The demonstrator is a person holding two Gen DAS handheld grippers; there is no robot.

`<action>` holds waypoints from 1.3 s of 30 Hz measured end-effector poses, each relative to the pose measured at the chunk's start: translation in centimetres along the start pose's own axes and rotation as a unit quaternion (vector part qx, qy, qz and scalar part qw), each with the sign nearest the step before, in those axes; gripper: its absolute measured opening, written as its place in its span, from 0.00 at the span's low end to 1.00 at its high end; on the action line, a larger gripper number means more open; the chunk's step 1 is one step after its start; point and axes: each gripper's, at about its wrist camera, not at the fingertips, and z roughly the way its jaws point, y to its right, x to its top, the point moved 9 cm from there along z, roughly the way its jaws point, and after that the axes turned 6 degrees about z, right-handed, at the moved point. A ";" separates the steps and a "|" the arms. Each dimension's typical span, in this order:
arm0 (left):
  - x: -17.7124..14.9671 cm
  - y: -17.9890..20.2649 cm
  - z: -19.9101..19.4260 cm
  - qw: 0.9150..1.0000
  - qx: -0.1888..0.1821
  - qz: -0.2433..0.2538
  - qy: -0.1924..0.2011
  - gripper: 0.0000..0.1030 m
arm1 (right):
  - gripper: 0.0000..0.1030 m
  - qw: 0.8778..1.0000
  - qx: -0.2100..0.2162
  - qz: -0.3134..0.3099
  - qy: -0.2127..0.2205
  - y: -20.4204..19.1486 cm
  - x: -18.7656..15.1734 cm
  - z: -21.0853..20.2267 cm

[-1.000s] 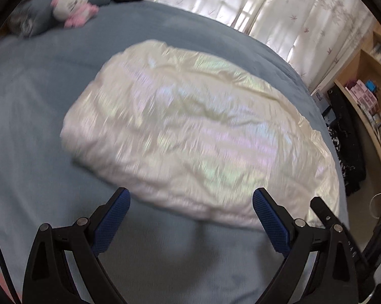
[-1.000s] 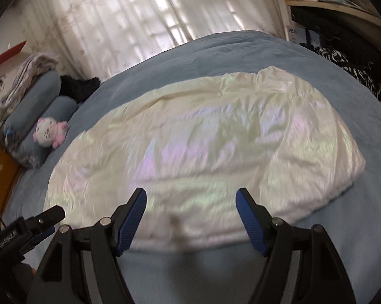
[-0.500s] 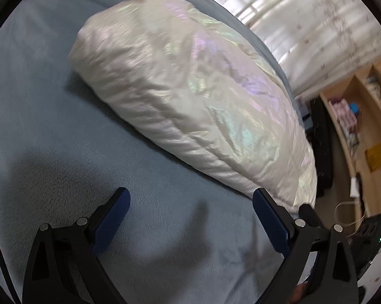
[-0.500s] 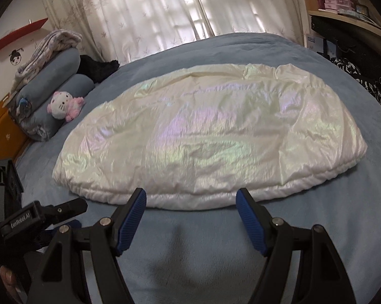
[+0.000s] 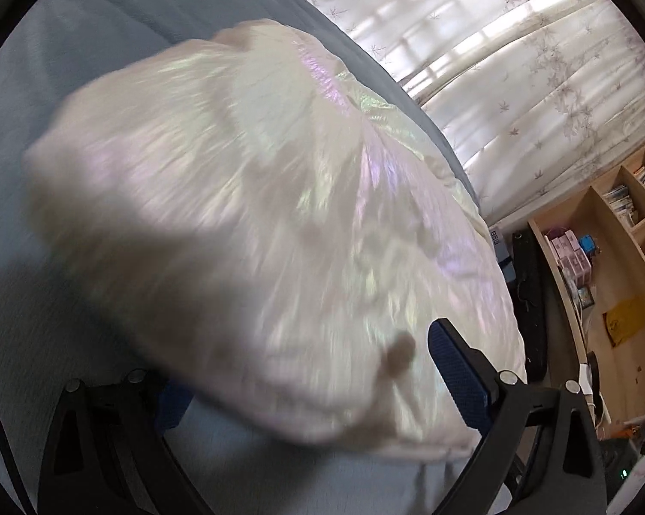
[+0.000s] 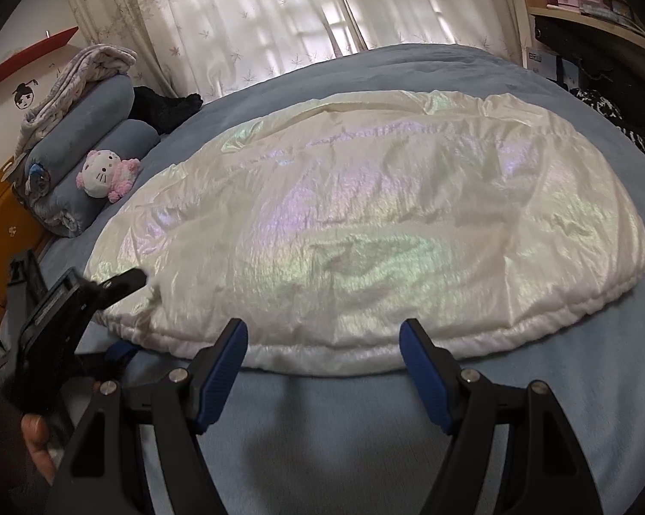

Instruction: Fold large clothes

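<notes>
On bed point(image 6: 580, 407), right hand-held gripper point(image 6: 322, 343) open, empty

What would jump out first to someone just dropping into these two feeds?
The big pearly white garment shimmering pink and green, spread across the middle of the blue bed. Next, the two grippers at its near hem: the right gripper open just short of the edge, the left gripper at the garment's left corner, one finger over the fabric and one under it. Then the white-and-pink plush cat against the rolled bolsters at far left.
</notes>
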 end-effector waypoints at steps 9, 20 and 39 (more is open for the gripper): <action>4.7 -0.2 2.1 0.998 0.027 -0.015 0.057 0.68 | 0.71 0.997 0.014 -0.070 0.036 -3.5 4.0 0.2; 6.2 5.8 -2.6 0.978 0.071 0.134 0.142 0.24 | 0.13 0.991 -0.042 -0.088 0.090 -4.1 13.1 4.6; 1.8 19.1 -6.2 0.886 0.142 0.400 0.187 0.24 | 0.09 0.998 0.013 -0.053 -0.003 -0.5 8.1 12.7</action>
